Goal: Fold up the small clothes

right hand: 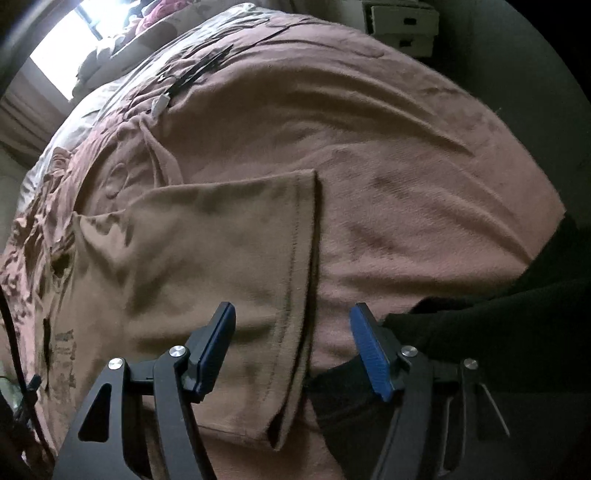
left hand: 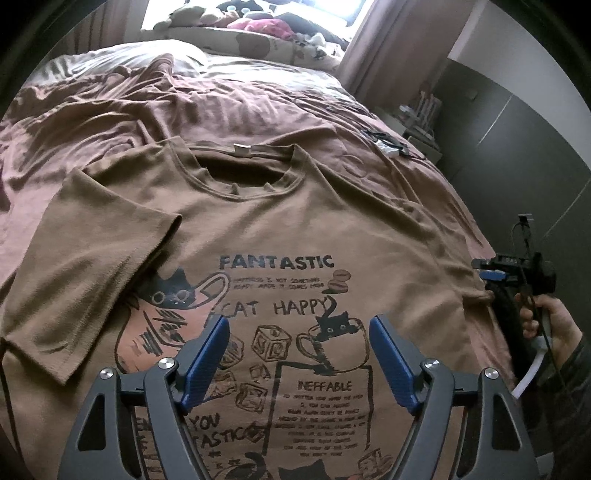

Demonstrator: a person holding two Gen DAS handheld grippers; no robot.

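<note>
A tan T-shirt (left hand: 295, 221) with black cat drawings and the word FANTASTIC lies front up on the bed. Its left sleeve (left hand: 92, 277) is folded in over the chest. My left gripper (left hand: 299, 328) hovers open above the print, with nothing between its blue pads. In the right wrist view the shirt's other sleeve (right hand: 221, 240) lies flat, its hem (right hand: 295, 258) running down the middle. My right gripper (right hand: 291, 314) stands open just above that hem, one finger on either side, not pressing it. The left wrist view shows the right gripper (left hand: 487, 273) at the shirt's right edge, held by a hand (left hand: 554, 325).
A wrinkled pinkish-brown bedspread (left hand: 184, 103) covers the bed. Pillows and plush toys (left hand: 258, 26) lie at the head by the window. A small black-and-white item (left hand: 388, 144) rests near the bed's right edge. A grey cabinet (left hand: 517, 147) stands to the right. Dark cloth (right hand: 480, 332) hangs beside the right gripper.
</note>
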